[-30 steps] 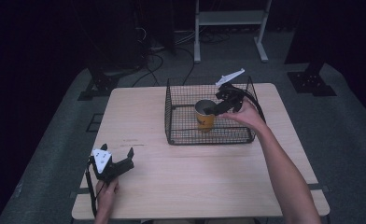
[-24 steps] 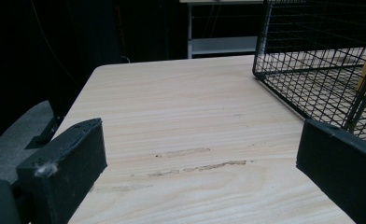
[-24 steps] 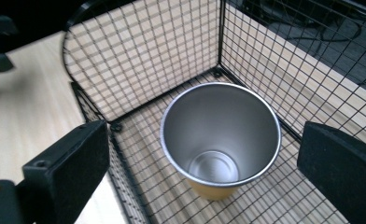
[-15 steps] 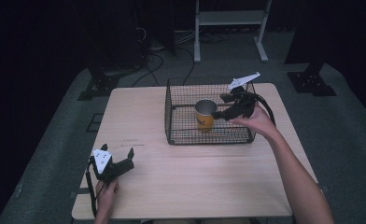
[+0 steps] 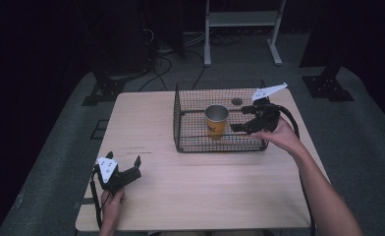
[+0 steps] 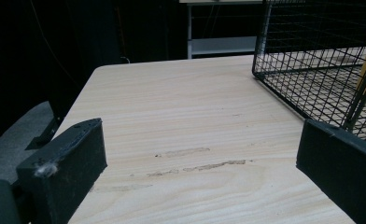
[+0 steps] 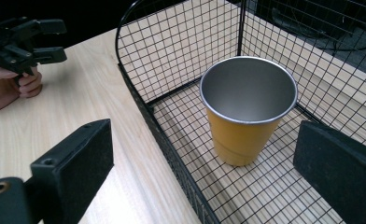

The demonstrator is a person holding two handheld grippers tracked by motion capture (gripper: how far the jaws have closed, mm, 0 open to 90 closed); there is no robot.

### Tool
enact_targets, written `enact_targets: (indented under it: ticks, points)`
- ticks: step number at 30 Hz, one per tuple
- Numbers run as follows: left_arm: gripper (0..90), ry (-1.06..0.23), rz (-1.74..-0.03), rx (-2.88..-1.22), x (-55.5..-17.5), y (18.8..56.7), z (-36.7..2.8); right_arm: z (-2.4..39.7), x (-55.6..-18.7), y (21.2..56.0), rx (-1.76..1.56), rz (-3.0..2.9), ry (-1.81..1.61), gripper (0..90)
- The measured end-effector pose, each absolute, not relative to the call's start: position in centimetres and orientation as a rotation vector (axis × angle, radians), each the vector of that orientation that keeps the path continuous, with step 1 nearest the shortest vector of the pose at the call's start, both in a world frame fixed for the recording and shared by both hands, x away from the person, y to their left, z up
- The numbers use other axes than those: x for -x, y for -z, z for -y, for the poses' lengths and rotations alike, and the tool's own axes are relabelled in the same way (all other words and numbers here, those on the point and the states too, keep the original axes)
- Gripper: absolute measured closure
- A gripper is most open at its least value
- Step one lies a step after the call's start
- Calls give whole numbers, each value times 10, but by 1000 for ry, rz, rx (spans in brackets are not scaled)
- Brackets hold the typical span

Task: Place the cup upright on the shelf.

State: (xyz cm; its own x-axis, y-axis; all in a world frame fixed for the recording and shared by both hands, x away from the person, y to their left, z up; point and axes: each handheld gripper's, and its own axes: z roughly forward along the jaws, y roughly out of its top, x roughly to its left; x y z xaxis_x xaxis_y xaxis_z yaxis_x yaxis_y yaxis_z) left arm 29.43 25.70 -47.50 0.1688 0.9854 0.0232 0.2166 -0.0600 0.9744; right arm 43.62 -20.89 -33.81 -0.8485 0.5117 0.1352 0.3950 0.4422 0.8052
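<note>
While parked wide open at the basket's right wall, right gripper grasps nothing, jaws apart and aimed at the cup. Stands upright on the mesh floor inside, apart from both jaws, probably just set down there. Left gripper idles near the table's front-left corner, likewise spread and empty, well clear.

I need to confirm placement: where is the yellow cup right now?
The yellow cup stands upright inside the wire basket at the table's far right in the high view, just left of the open right gripper.
</note>
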Motion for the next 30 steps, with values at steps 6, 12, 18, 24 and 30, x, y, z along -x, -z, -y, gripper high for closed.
enact_targets:
  ticks: [6,12,18,24,30]
  points:
    - [8,-1001,-1222,-1475,-294,475,-257,217,-423,337,-790,-2554,-1389,50]
    - [8,-1003,-1221,-1479,-294,475,-257,223,-412,341,-783,-2559,-1400,53]
    - [8,-1003,-1221,-1477,-294,475,-257,229,-400,350,-789,-2552,-1422,57]
    - [8,-1003,-1222,-1479,-294,475,-257,234,-386,363,-791,-2554,-1429,57]
    - [8,-1004,-1222,-1479,-294,475,-256,242,-374,374,-813,-2548,-1437,57]
